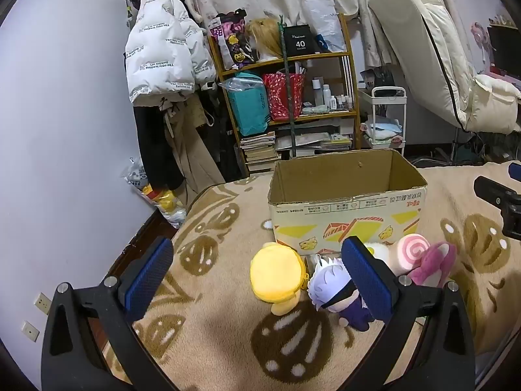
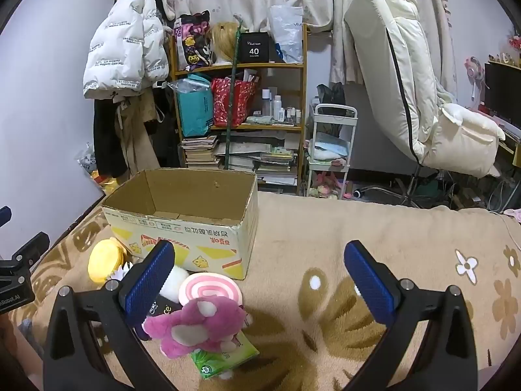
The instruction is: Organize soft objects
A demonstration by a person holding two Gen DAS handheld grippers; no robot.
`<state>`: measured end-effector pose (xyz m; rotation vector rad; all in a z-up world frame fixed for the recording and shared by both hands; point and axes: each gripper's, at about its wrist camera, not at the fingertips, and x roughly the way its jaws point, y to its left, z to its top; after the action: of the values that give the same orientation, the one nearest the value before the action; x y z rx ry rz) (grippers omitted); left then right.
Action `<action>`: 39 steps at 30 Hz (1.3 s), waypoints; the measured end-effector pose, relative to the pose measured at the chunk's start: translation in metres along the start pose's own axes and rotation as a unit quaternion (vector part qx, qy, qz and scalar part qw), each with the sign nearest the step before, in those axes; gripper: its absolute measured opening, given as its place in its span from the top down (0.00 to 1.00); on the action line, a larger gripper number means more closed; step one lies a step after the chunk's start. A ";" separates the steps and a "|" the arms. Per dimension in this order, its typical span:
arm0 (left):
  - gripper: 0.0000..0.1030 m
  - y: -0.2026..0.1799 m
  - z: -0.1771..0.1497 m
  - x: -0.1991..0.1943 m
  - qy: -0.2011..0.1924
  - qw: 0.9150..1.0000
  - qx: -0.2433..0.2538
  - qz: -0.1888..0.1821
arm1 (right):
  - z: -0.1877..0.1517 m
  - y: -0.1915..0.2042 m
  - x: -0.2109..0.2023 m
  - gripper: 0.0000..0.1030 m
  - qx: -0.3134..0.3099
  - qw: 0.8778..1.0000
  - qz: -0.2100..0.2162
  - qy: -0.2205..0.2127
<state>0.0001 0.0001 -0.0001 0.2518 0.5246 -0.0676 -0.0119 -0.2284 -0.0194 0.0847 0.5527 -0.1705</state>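
Plush toys (image 1: 329, 290), beside cardboard box (image 1: 345, 221), shelf (image 1: 286, 62) behind

An open brown cardboard box (image 2: 182, 224) with yellow and red print on its pale front stands upright on the beige patterned blanket (image 2: 325, 238), its inside bare down to the floor flaps. In a loose cluster just in front of it lie a flat round yellow plush (image 1: 278, 272), a small doll with spiky white hair, a dark eye band and purple clothes (image 1: 338, 296), and a round pink-and-white swirl plush (image 2: 211, 290). A fuzzy magenta bear plush (image 2: 198, 329) lies nearest the viewer, partly over a green soft pack (image 2: 224, 356).
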 end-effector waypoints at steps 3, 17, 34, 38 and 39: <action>0.01 0.000 0.000 0.001 0.000 1.000 0.001 0.000 | 0.000 0.001 0.000 0.00 0.000 1.000 0.000 0.000; 0.01 -0.003 -0.003 0.003 -0.003 1.000 0.003 0.000 | -0.002 0.004 0.002 0.00 -0.007 1.000 0.001 0.010; 0.01 -0.007 -0.005 0.004 -0.012 1.000 0.008 0.004 | -0.001 0.004 0.002 0.00 -0.015 1.000 0.001 0.013; 0.01 -0.009 -0.006 0.006 -0.012 1.000 0.013 0.006 | -0.002 0.004 0.003 0.00 -0.015 1.000 0.003 0.017; 0.01 -0.010 -0.006 0.007 -0.013 1.000 0.016 0.007 | -0.002 0.004 0.004 0.00 -0.016 1.000 0.003 0.019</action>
<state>0.0019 -0.0078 -0.0104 0.2850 0.4966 -0.0651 -0.0088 -0.2247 -0.0225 0.0586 0.5926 -0.1536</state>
